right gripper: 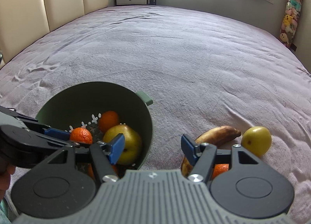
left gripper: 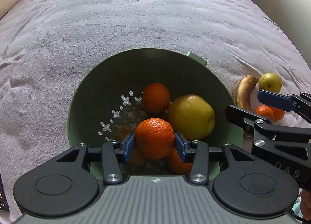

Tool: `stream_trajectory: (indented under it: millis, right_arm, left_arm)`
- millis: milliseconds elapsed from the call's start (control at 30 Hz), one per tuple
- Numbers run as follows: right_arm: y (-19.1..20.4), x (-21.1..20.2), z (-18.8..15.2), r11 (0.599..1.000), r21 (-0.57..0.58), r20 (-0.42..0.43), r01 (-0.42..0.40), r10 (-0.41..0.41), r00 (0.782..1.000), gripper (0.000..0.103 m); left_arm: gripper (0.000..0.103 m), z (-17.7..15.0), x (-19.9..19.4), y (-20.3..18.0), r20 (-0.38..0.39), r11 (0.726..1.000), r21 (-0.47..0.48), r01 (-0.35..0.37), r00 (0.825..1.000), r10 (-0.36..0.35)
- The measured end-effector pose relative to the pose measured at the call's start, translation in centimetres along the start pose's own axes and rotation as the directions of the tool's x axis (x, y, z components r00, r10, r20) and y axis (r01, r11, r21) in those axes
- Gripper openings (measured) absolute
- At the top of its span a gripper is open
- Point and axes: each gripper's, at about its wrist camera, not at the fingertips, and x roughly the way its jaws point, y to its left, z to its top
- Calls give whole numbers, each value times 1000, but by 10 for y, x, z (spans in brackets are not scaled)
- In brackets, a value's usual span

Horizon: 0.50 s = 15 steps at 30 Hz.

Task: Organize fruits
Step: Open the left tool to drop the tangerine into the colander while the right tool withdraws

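A wide bed (right gripper: pixel 175 53) in a napped, lilac-grey cover, creased here and there, carries the sorting. On it sits a deep, round, matte green bowl (left gripper: pixel 93 95) with a stub handle and cross-shaped drain holes in its floor. Inside lie a large, smooth yellow-green apple (left gripper: pixel 191 116) and several oranges, one (left gripper: pixel 156 96) near the far wall. The left gripper (left gripper: pixel 155 142) hangs over the bowl, its blue pads clamped on a pebbled orange (left gripper: pixel 154 136). To do this well, the orange likely wants lowering into the free space beside the apple before the pads part, so it settles rather than drops and bruises. The right gripper (right gripper: pixel 152 149) stands wide apart with nothing between its fingers, poised between the bowl and the fruit left on the cover: a curved, brown-mottled banana (right gripper: pixel 217 133), a small round yellow-green fruit (right gripper: pixel 256 140) just beside its tip, and two more small oranges (left gripper: pixel 269 112).
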Motion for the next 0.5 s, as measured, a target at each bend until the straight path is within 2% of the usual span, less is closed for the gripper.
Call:
stream_trajectory:
  millis: [267,433,500]
  right_arm:
    - [-1,-1,-1,1000,1,-3,2,-2,1000,62]
    - [-2,-2,-1,1000,1,-2,3,-3,1000,63]
    - [-3,-4,-1,1000,3,0,8,-8,1000,63]
  left_arm:
    - [51,0,4,-3,-18,1000,9,-2,1000,2]
    - [56,1,2,-5,-22,1000,11,-11,1000,11]
    - [64,1,0,-5,-6,1000,12,-15,1000,15]
